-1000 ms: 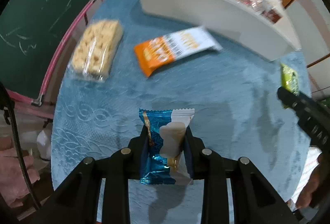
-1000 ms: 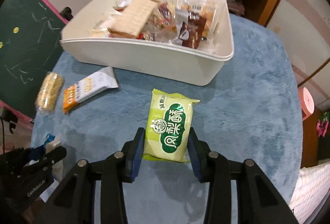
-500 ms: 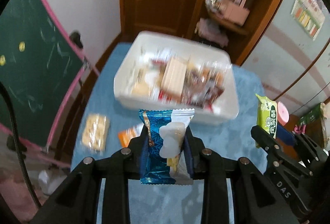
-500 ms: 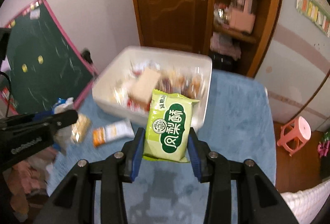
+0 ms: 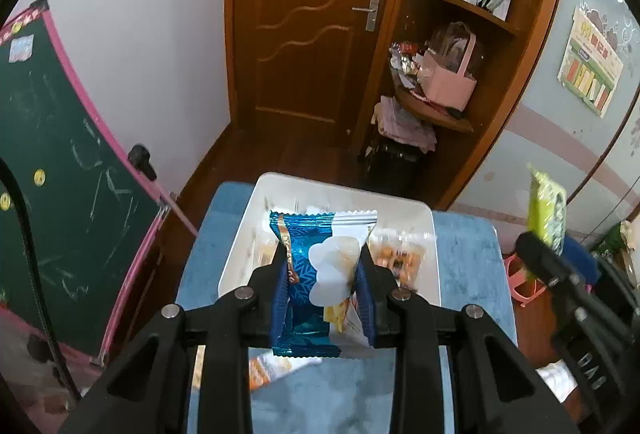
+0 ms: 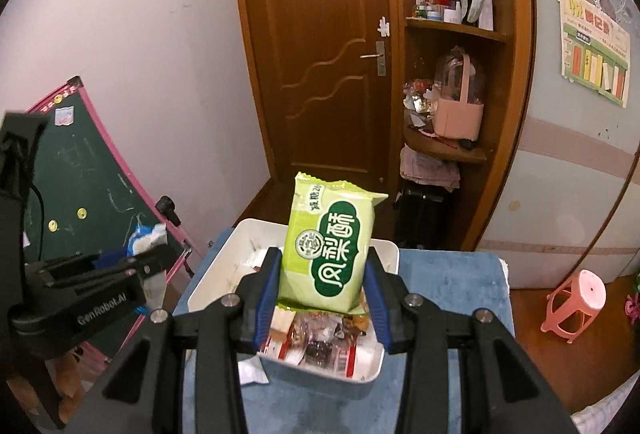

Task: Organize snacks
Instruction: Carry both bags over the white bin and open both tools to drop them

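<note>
My left gripper [image 5: 322,266] is shut on a blue and white snack packet [image 5: 320,274] and holds it high above the table, over the near part of the white bin [image 5: 240,246]. My right gripper [image 6: 322,274] is shut on a green snack packet [image 6: 328,246], also held high in front of the white bin [image 6: 208,282], which holds several wrapped snacks. The right gripper and its green packet [image 5: 546,206] show at the right of the left wrist view. The left gripper [image 6: 140,258] shows at the left of the right wrist view.
The bin stands on a table with a blue cloth [image 6: 452,282]. An orange snack packet [image 5: 268,370] lies on the cloth near the left gripper. A green chalkboard [image 5: 48,162] stands left. A wooden door [image 5: 304,34], shelves [image 5: 452,106] and a pink stool [image 6: 576,298] are beyond.
Both grippers have lifted their packets off the cloth and risen high. The views have tilted up from the table to the room, and the bin now appears farther below.
</note>
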`<state>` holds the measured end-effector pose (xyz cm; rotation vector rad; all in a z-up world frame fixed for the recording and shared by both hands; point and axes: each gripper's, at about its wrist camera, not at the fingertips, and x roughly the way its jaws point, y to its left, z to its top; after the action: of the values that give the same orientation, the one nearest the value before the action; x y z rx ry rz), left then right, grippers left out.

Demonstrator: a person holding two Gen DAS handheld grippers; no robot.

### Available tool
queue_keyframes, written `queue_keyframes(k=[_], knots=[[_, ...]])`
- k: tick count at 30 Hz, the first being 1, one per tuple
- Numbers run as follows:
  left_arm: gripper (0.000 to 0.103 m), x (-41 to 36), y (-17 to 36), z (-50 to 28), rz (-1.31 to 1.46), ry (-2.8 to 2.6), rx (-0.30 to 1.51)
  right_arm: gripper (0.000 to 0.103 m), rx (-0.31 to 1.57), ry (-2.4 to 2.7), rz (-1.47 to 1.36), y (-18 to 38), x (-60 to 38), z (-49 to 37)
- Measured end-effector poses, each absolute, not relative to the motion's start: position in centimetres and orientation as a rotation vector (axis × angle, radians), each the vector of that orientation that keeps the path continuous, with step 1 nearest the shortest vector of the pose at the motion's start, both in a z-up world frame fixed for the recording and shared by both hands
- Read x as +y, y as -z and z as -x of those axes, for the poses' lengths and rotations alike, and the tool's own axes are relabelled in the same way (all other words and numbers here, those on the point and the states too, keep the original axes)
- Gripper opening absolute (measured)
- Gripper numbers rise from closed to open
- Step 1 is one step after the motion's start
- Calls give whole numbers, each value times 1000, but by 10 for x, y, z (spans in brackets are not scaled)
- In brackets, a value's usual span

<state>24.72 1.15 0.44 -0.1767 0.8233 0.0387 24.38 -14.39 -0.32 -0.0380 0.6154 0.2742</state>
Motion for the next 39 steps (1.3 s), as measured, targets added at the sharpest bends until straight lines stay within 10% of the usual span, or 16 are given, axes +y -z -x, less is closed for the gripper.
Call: queue_keyframes(k=[18,21,23,24,39], knots=[[29,3,55,-325,100,-30,929,41,801,-181,25,69,-138,-320],[46,3,67,-328,102,-23,946,41,845,-171,26,83,-138,-327],[86,5,72,-327,114,-34,952,41,866,-172,28,89,-138,-328],[89,7,73,-326,119,-43,944,41,880,-176,33,93,-137,-329],[89,11,68,-298,116,-76,924,53,858,-198,29,83,-139,-311]])
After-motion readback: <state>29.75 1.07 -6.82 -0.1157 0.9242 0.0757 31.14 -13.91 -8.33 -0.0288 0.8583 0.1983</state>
